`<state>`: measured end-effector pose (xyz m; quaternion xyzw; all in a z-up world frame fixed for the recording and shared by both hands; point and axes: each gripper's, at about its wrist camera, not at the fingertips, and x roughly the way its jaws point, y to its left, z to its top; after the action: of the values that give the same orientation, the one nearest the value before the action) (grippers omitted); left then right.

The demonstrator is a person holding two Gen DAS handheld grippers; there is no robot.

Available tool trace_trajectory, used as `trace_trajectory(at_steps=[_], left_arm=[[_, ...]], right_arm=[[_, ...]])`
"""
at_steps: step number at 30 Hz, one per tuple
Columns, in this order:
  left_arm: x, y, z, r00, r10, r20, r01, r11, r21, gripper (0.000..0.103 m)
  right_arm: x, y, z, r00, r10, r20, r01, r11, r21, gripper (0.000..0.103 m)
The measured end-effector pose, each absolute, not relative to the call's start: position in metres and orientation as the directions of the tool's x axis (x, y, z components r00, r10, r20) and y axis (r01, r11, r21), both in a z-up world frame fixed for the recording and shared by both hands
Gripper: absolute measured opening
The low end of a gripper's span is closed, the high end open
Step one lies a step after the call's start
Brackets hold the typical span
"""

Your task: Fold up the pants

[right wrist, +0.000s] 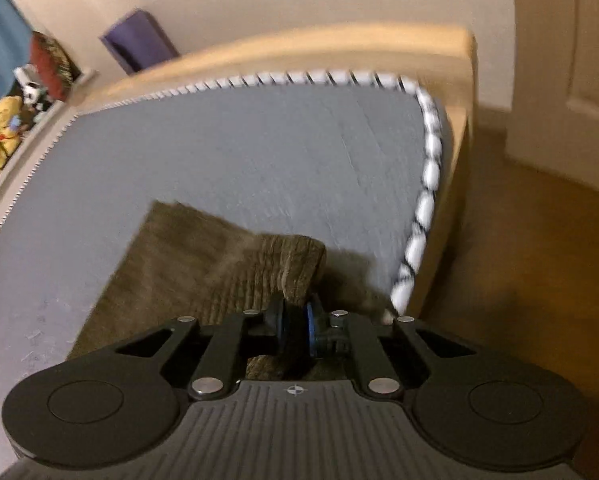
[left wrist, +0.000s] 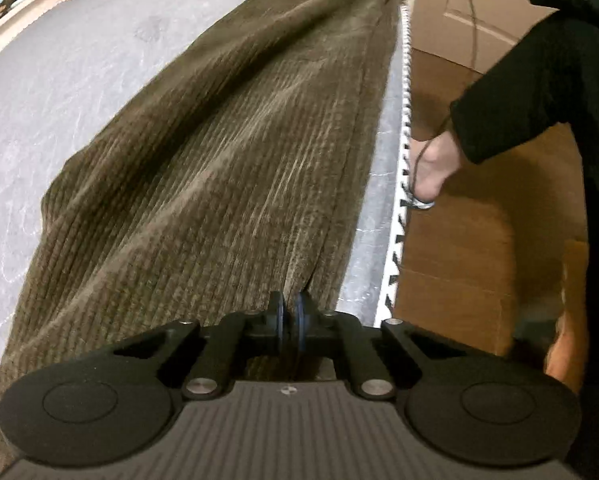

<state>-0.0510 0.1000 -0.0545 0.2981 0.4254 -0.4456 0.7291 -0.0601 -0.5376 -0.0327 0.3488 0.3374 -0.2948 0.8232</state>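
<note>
Gripping opposite ends of the pants, left tongs and right tongs seemingly pinch cloth along the bed edge.

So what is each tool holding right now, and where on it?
Both are shut on the pants. The left tool pinches one end's edge near the mattress side; the right tool pinches a raised corner at the other end.

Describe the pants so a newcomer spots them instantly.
Start at the grey mattress with the black-and-white piping. The pants lie stretched along its edge, nearest the wooden floor. They are the only olive-brown ribbed corduroy there, pinched at both ends.
</note>
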Motion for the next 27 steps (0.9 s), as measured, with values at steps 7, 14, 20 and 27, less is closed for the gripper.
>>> trace_trajectory(at_steps=[7,14,20,27], left_arm=[[-0.053,0.139,-0.010,0.224,-0.474,-0.852,0.905,0.424,0.002,0.005],[-0.060,0.135,-0.013,0.191,-0.490,-0.850,0.920,0.391,-0.019,0.017],[-0.039,0.170,-0.002,0.235,-0.566,-0.790,0.842,0.524,-0.125,0.029],[-0.053,0.206,-0.017,0.274,-0.453,-0.848,0.795,0.603,-0.066,0.022]], right_arm=[[-0.066,-0.536,-0.019,0.618,-0.259,-0.742,0.711,0.586,0.389,0.007],[-0.072,-0.546,-0.040,0.427,-0.327,-0.843,0.831,0.509,0.223,0.042],[-0.073,-0.517,0.002,0.515,-0.529,-0.675,0.800,0.580,0.156,0.042],[-0.044,-0.444,0.033,0.734,-0.408,-0.543,0.594,0.774,0.220,0.044]])
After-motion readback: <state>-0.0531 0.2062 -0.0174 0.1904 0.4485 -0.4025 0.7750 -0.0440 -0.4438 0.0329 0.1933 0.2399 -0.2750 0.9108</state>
